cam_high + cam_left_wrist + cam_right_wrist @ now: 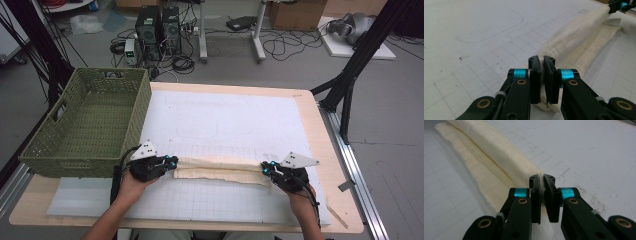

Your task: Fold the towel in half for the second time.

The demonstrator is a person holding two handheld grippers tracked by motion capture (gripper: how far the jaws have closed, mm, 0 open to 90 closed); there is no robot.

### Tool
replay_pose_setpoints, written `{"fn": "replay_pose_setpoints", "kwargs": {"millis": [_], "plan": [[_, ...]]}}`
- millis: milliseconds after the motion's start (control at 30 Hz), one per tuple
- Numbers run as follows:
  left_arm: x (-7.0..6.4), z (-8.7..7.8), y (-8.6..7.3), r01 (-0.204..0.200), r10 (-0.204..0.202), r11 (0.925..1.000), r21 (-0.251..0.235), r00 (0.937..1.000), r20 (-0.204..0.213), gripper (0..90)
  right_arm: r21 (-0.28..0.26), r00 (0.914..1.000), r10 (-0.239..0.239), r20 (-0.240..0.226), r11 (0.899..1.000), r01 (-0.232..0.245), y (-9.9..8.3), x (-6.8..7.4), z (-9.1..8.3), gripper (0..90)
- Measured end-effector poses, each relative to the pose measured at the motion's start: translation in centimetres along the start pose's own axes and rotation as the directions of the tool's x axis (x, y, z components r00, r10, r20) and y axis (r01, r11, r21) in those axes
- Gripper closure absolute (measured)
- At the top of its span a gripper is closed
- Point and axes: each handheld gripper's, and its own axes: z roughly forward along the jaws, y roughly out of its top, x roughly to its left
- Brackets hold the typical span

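A long folded cream cloth lies across the white gridded mat, stretched between my two grippers. My left gripper is shut on the cloth's left end; in the left gripper view its jaws pinch the fabric, which runs off to the upper right. My right gripper is shut on the cloth's right end; in the right gripper view the jaws clamp the cloth, which runs away to the upper left in two folded layers.
A green woven basket stands at the table's left, right beside my left hand. The white mat covers most of the wooden table. Computers, cables and a black frame leg stand beyond the table.
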Motion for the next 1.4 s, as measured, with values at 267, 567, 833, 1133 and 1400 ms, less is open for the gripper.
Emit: {"fn": "replay_pose_setpoints", "kwargs": {"millis": [267,567,833,1133,1400], "plan": [[0.3,-0.8,0.6,0.072,-0.072,0.9966,-0.039,0.9974,0.002,52.0,0.037,0.9996,-0.028,-0.004,0.999,0.028,-1.1,0.6,-0.6,84.7],[-0.4,0.0,2.5,0.072,-0.07,0.9907,-0.116,0.9974,0.021,47.8,0.055,0.9984,-0.057,-0.006,0.997,0.057,-1.2,1.0,-0.8,85.0],[-2.1,2.9,0.5,-0.049,0.049,0.9956,0.08,0.9988,0.005,74.6,0.065,0.9991,-0.037,-0.02,0.997,0.038,-1.3,1.3,-1.8,75.5],[-2.2,3.1,0.5,-0.068,0.07,0.9931,0.096,0.9975,-0.013,74.4,-0.102,0.9937,0.076,0.082,0.992,-0.067,2.2,1.5,-2.1,48.6],[-2.0,3.1,0.3,-0.083,0.087,0.9909,0.106,0.9956,-0.036,75.5,-0.016,0.9994,0.012,0.034,1.0,-0.011,4.1,3.7,3.8,55.0]]}}
